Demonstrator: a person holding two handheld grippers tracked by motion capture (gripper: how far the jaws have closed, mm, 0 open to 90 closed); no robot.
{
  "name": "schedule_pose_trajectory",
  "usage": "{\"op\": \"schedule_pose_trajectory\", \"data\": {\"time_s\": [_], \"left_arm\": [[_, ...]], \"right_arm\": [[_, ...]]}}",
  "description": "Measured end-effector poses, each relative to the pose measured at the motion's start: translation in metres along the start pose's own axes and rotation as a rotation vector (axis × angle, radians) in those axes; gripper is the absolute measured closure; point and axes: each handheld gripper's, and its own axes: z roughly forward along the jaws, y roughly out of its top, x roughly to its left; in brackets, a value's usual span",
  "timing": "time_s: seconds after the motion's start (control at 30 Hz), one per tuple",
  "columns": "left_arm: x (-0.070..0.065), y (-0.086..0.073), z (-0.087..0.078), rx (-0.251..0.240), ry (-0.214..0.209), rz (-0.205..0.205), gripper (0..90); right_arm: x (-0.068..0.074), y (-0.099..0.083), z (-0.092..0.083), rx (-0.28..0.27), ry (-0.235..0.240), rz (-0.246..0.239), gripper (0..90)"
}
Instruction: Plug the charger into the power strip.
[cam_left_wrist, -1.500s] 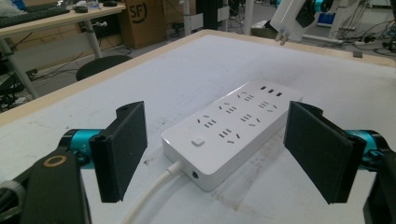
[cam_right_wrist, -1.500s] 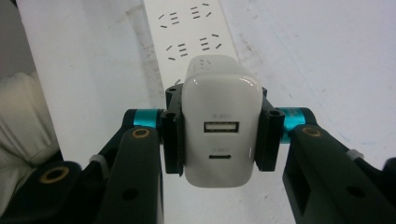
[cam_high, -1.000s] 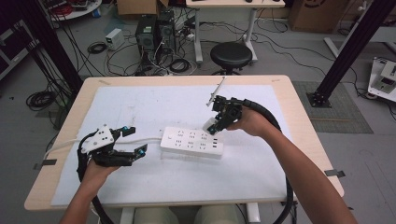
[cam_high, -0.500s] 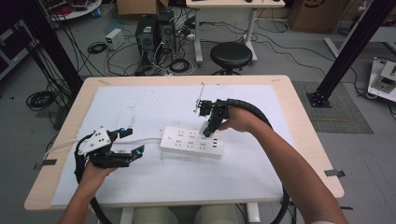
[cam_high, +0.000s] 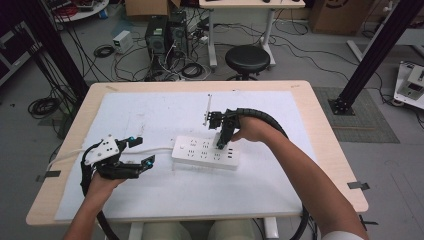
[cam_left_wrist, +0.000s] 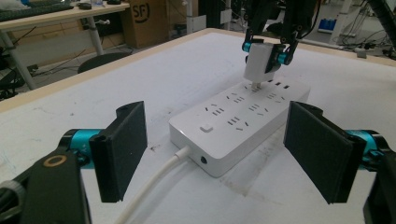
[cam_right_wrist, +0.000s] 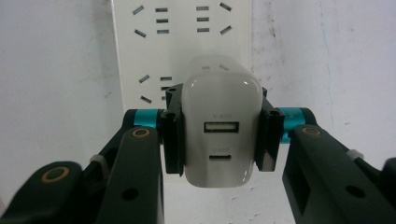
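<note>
Your right gripper (cam_right_wrist: 214, 135) clamps its jaws on the white charger's (cam_right_wrist: 219, 133) flanks, prongs down just entering the power strip (cam_high: 205, 152) on the counter (cam_high: 150, 107), while your left gripper (cam_left_wrist: 224, 154) waits jaws apart at the strip's cord end, likely to brace it.

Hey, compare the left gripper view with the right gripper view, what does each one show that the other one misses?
Left gripper view alone: the power strip's switch button, its white cord leaving the near end, the charger's prongs at a socket, and the open left claw straddling the strip without touching it.

Right gripper view alone: the charger's top face with two ports, the larger port above the smaller.

Both: the white charger clamped in the right claw, over the white power strip on the table.
</note>
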Motion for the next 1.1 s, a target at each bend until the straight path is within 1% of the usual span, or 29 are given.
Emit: {"op": "schedule_pose_trajectory", "data": {"time_s": [0.07,0.1,0.17,0.23,0.27,0.33,0.4,0.5,0.53,0.7,0.77,0.8,0.83,0.9,0.97,1.0,1.03,1.07,1.1], "left_arm": [[0.000,0.000,0.000,0.001,-0.001,0.001,21.6],[0.000,0.000,0.000,0.000,-0.002,-0.002,21.6],[0.001,0.000,0.001,0.002,-0.002,0.001,21.6],[0.001,0.000,0.001,0.001,-0.002,0.000,21.6],[0.001,0.000,0.001,0.000,-0.003,0.000,21.6],[0.001,0.000,0.001,0.000,-0.002,-0.003,21.6],[0.001,0.000,0.001,0.000,-0.001,-0.003,21.6],[0.002,-0.001,0.002,0.004,-0.003,0.002,21.6],[0.001,0.000,0.002,0.004,-0.003,0.003,21.6],[0.001,-0.001,0.002,0.004,-0.006,-0.001,21.6],[0.001,-0.001,0.002,0.004,-0.005,-0.001,21.6],[0.001,-0.001,0.002,0.004,-0.005,-0.002,21.6],[0.001,-0.001,0.002,0.002,-0.005,-0.004,21.6],[0.001,-0.002,0.001,-0.001,-0.002,-0.004,21.6],[0.001,-0.002,0.001,-0.001,-0.003,-0.001,21.6],[0.001,-0.002,0.001,-0.002,-0.004,-0.001,21.6],[0.001,-0.002,0.001,-0.003,-0.003,-0.004,21.6],[0.001,-0.002,0.001,-0.005,-0.003,-0.007,21.6],[0.001,-0.003,0.001,-0.004,-0.003,-0.006,21.6]], "right_arm": [[0.001,0.002,0.001,0.015,0.003,-0.011,63.6],[0.003,0.004,0.004,0.028,-0.004,-0.021,63.6],[0.004,0.007,0.003,0.042,-0.014,-0.040,63.6],[0.004,0.009,0.004,0.052,-0.014,-0.042,63.6],[0.004,0.009,0.004,0.060,-0.014,-0.052,63.7],[0.004,0.010,0.004,0.059,-0.008,-0.040,63.7],[0.003,0.010,0.004,0.060,-0.009,-0.047,63.7],[0.002,0.010,0.004,0.059,-0.003,-0.042,63.8],[0.002,0.010,0.004,0.057,0.001,-0.029,63.8],[0.002,0.011,0.005,0.060,0.002,-0.036,63.9],[0.002,0.012,0.005,0.069,-0.001,-0.044,63.9],[0.003,0.015,0.005,0.080,-0.003,-0.032,63.9],[0.003,0.015,0.005,0.080,-0.003,-0.032,63.9],[0.003,0.016,0.006,0.084,-0.007,-0.046,63.9],[0.004,0.016,0.006,0.083,-0.011,-0.038,63.9],[0.004,0.016,0.006,0.085,-0.010,-0.040,63.9],[0.004,0.016,0.006,0.089,-0.016,-0.054,63.9],[0.006,0.017,0.006,0.094,-0.019,-0.045,63.9],[0.007,0.018,0.006,0.097,-0.026,-0.053,63.9]]}}
